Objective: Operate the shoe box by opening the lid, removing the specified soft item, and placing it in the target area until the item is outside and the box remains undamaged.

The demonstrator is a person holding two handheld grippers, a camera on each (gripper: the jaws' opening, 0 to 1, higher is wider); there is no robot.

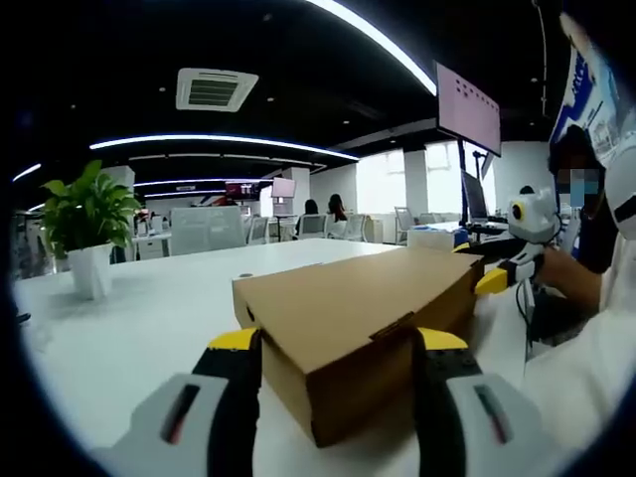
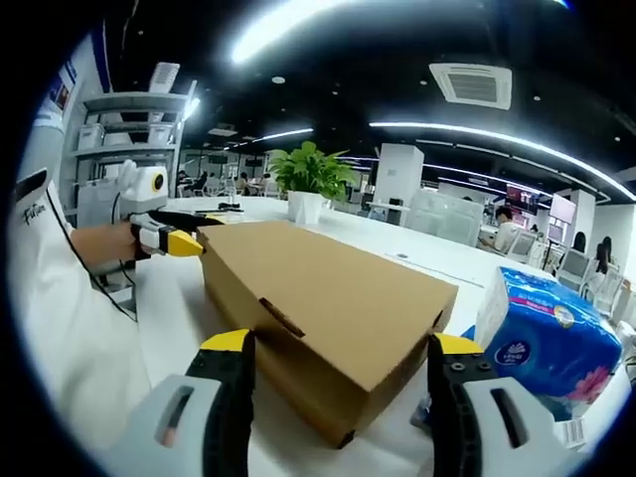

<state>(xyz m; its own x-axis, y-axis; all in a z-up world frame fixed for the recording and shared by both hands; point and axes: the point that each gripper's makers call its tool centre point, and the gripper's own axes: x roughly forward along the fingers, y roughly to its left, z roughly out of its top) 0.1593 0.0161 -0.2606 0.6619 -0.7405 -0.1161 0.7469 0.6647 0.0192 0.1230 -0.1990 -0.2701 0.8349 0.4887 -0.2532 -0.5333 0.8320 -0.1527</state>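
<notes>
In the left gripper view, one brown cardboard shoe box sits on the white table with its lid shut. The left gripper has its two yellow-tipped jaws spread wide, one on each side of the near corner of the box, not squeezing it. At the far end of the box the right gripper reaches in, held by a person's hand. One potted plant stands well beyond the box.

In the right gripper view, the same box lies between wide-open jaws of the right gripper, again not pinched. The left gripper sits at the far end of the box. Just beside the box is one blue pack of tissues, and the plant is past the box.

The box looks light and stiff, but thin card can bend or tear. I think the best place to grab is the lid's front edge, near the little tab, and lift gently.
</notes>
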